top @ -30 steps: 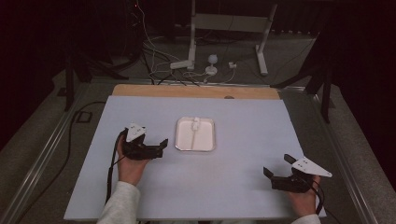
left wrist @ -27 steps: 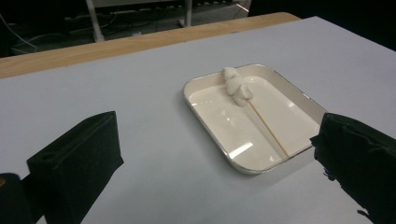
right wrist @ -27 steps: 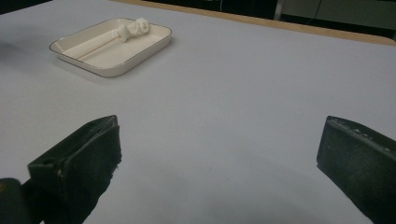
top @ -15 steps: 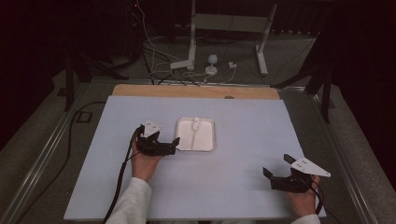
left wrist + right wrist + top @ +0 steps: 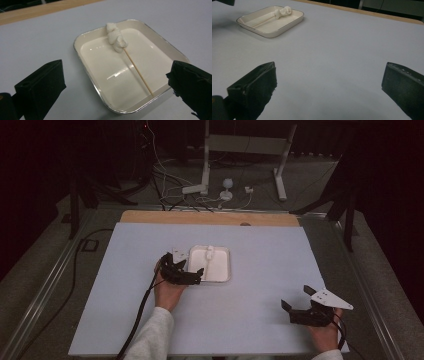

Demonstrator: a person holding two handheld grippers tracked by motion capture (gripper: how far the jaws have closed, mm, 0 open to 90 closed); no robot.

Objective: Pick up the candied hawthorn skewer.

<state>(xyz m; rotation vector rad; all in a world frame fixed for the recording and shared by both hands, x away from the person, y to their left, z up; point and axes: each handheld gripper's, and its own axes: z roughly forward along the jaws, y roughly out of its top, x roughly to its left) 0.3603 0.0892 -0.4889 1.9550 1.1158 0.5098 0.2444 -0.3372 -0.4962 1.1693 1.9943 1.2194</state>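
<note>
A shallow white tray (image 5: 229,266) lies near the middle of the pale table. In it rests a wooden skewer (image 5: 137,72) with white marshmallows (image 5: 115,37) at its far end, leaning on the tray's far rim. My left gripper (image 5: 198,275) is at the tray's near left corner, open. In the left gripper view its jaws (image 5: 116,67) stand wide apart, one on each side of the tray (image 5: 107,65), holding nothing. My right gripper (image 5: 298,298) hovers open near the table's front right. The right gripper view (image 5: 329,67) has bare table between its jaws and the tray (image 5: 274,35) far off.
A wooden strip (image 5: 210,217) borders the table's far edge. Beyond it on the floor are cables and a white stand (image 5: 206,170). The left gripper's cable (image 5: 144,306) trails back along the sleeve to the near edge.
My left gripper has moved right and slightly forward, from the table's left part to the tray's near left corner. The right gripper has stayed in place.
</note>
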